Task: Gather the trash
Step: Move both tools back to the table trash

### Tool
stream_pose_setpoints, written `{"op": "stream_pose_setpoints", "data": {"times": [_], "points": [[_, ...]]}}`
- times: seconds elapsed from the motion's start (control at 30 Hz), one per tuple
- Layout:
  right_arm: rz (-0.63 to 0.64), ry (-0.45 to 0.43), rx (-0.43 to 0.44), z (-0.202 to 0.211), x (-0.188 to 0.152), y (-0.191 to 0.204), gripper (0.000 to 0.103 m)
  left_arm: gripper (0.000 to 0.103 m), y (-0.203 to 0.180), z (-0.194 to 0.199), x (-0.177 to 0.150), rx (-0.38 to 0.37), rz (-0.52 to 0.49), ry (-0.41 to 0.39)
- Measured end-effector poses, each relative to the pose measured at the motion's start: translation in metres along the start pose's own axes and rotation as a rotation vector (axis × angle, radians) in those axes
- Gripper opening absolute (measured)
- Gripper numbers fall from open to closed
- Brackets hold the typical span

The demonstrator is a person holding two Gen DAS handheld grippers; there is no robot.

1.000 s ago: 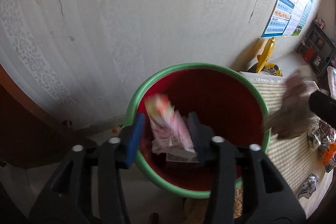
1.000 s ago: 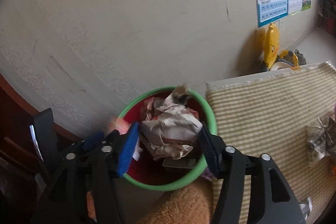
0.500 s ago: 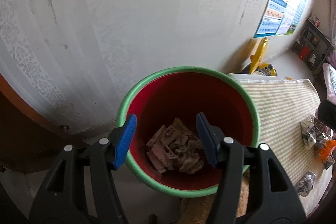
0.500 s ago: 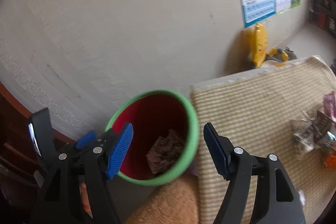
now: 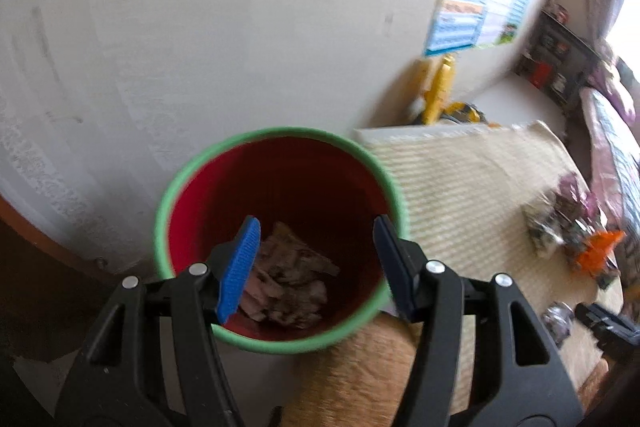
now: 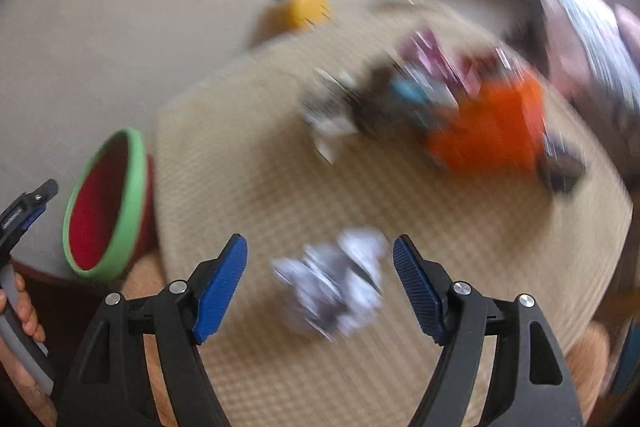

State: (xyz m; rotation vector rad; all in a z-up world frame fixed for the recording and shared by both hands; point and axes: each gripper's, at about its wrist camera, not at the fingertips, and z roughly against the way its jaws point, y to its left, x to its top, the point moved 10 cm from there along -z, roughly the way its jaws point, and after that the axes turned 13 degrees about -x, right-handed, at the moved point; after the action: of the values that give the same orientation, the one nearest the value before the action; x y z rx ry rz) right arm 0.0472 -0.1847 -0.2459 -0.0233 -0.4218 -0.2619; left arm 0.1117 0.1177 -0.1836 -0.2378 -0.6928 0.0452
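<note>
Right claw (image 6: 320,283) gaped empty over crumpled silver wrapper (image 6: 334,291) at lower centre on the surface (image 6: 260,163), left claw (image 5: 316,267) open above bin (image 5: 280,341); next likely lower and pinch

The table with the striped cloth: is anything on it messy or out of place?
Yes. A crumpled silvery wrapper lies loose on the striped cloth, just ahead of the open right gripper. Farther back sits a heap of wrappers, one bright orange. Only the red bin holds crumpled trash. Motion blur hides details.
</note>
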Motion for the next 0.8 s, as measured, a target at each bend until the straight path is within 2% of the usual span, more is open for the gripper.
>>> {"op": "stream_pose_setpoints", "data": {"times": [0.13, 0.27, 0.3, 0.33, 0.37, 0.43, 0.6, 0.8], "points": [[-0.071, 0.066, 0.053, -0.016, -0.017, -0.010, 0.072, 0.056, -0.037, -0.005, -0.006, -0.059, -0.049, 0.034], [-0.077, 0.074, 0.107, -0.024, -0.021, -0.006, 0.071, 0.056, -0.069, -0.005, -0.009, -0.099, -0.098, 0.048], [-0.074, 0.082, 0.115, -0.027, -0.024, -0.006, 0.068, 0.056, -0.077, -0.006, -0.010, -0.107, -0.107, 0.052], [-0.072, 0.095, 0.133, -0.031, -0.027, -0.004, 0.055, 0.056, -0.084, -0.007, -0.010, -0.115, -0.113, 0.056], [-0.072, 0.106, 0.149, -0.034, -0.029, -0.003, 0.051, 0.056, -0.089, -0.008, -0.010, -0.120, -0.118, 0.058], [-0.075, 0.091, 0.156, -0.034, -0.033, -0.008, 0.046, 0.056, -0.106, -0.012, -0.012, -0.130, -0.138, 0.064], [-0.124, 0.010, 0.160, -0.013, -0.024, -0.030, 0.044, 0.056, -0.149, -0.034, -0.015, -0.157, -0.199, 0.083], [-0.189, -0.037, 0.136, -0.007, -0.022, -0.063, 0.045, 0.056, -0.211, -0.093, -0.028, -0.255, -0.216, 0.214]]}}
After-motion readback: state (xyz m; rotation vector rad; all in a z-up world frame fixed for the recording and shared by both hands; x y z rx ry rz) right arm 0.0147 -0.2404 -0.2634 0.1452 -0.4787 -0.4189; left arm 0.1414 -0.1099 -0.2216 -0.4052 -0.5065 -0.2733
